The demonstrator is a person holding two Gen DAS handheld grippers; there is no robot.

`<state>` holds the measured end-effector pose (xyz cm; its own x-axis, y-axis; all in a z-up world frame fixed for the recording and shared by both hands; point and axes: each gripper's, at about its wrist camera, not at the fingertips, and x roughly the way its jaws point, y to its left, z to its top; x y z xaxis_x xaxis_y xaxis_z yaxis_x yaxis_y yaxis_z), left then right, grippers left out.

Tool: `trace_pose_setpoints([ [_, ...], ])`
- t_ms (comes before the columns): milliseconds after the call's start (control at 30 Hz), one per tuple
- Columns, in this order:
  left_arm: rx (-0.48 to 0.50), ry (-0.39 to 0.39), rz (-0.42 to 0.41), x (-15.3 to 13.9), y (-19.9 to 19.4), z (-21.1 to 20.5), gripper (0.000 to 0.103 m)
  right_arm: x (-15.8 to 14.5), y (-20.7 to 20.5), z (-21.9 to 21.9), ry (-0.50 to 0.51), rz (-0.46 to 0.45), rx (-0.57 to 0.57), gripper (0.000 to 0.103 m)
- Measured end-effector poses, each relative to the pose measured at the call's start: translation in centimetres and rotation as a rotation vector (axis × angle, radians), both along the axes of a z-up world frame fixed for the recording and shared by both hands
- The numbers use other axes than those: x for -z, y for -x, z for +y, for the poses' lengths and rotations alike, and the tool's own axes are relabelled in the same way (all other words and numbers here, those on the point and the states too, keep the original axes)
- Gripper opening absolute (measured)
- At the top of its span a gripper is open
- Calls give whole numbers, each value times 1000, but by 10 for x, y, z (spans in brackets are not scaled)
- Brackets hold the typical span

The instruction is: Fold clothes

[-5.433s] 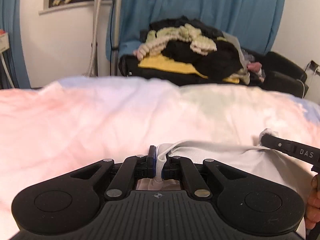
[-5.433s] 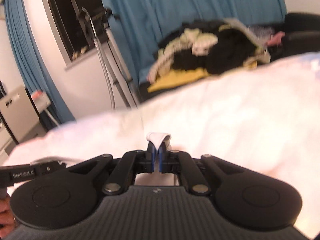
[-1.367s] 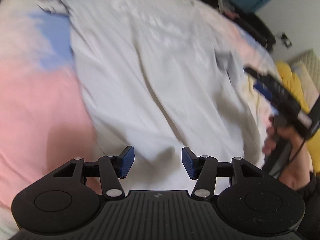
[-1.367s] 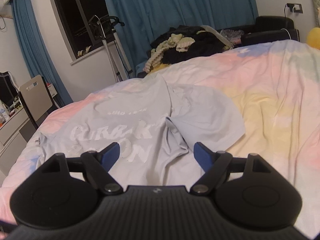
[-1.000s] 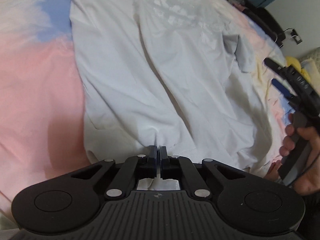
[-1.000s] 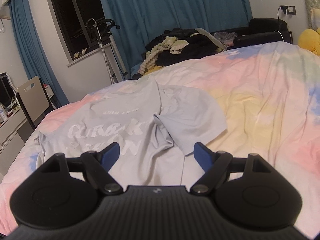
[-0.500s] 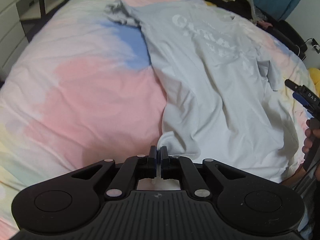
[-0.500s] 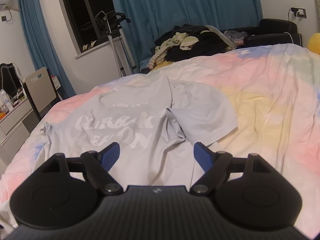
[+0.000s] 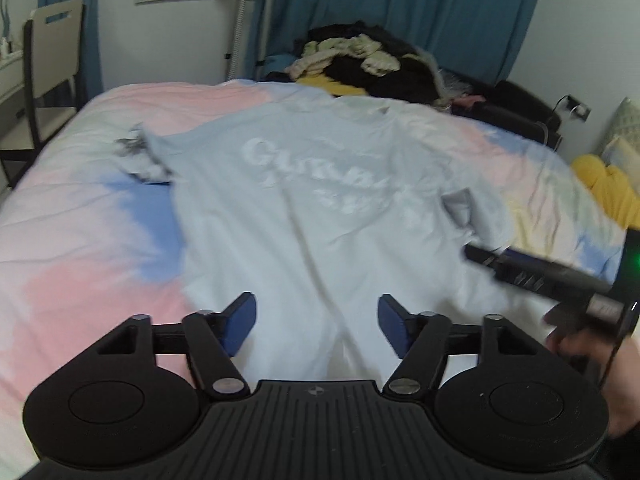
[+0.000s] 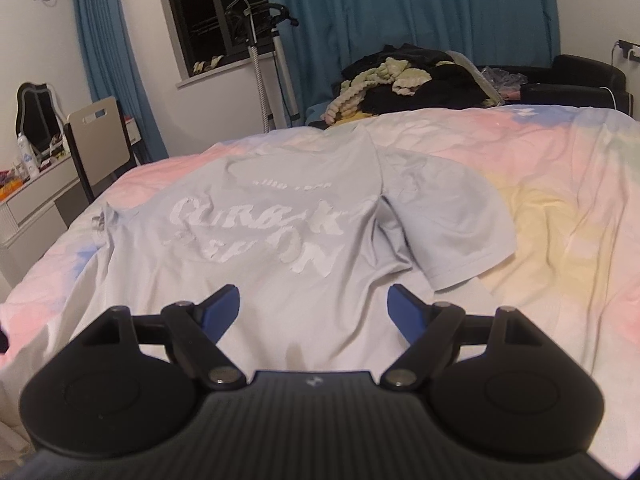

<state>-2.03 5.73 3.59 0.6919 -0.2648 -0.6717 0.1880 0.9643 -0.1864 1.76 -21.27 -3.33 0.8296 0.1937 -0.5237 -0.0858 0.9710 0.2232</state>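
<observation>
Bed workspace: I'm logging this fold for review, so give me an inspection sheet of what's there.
Surface: bed with a pastel pink, blue and yellow cover, creased.
Job's things: grey T-shirt spread print-up, white lettering; one sleeve lies out flat, the other sleeve is bunched.
Clutter: heap of clothes beyond the bed; yellow fabric at the bed's side.
Grippers: left gripper has just opened, nothing between its fingers; right gripper open, empty, over the shirt's lower part.
Cables: cord to a wall socket.
Surroundings: blue curtains, dark window, chair, desk.
</observation>
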Motion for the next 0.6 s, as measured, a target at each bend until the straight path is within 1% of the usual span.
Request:
trace_pose_setpoints([
  [67,4,42,-22,6,-9,-11,81,4,-1,5,4,1,-18,82],
  [100,0,51,-34,10,-13,-14,85,6,-2,7,4,1,-19,82],
  [167,-13,59,-56,19,-20,-19,89,11,-5,9,3,0,-16,83],
  [233,-19,41,-72,33,-25,-19,90,17,-9,12,9,-1,-13,83],
  [300,-32,-4,-80,48,-27,-21,90,24,-15,16,37,-5,-10,83],
  [367,-31,-29,-73,60,-29,-18,90,32,-21,19,60,-10,-6,83],
  [500,-6,-43,-71,67,-31,-17,90,48,-33,23,60,-4,-22,84],
  [533,2,-45,-82,66,-29,-17,90,53,-35,25,68,1,-24,85],
  [600,19,-58,-107,65,-25,-18,92,63,-39,29,91,12,-24,91],
])
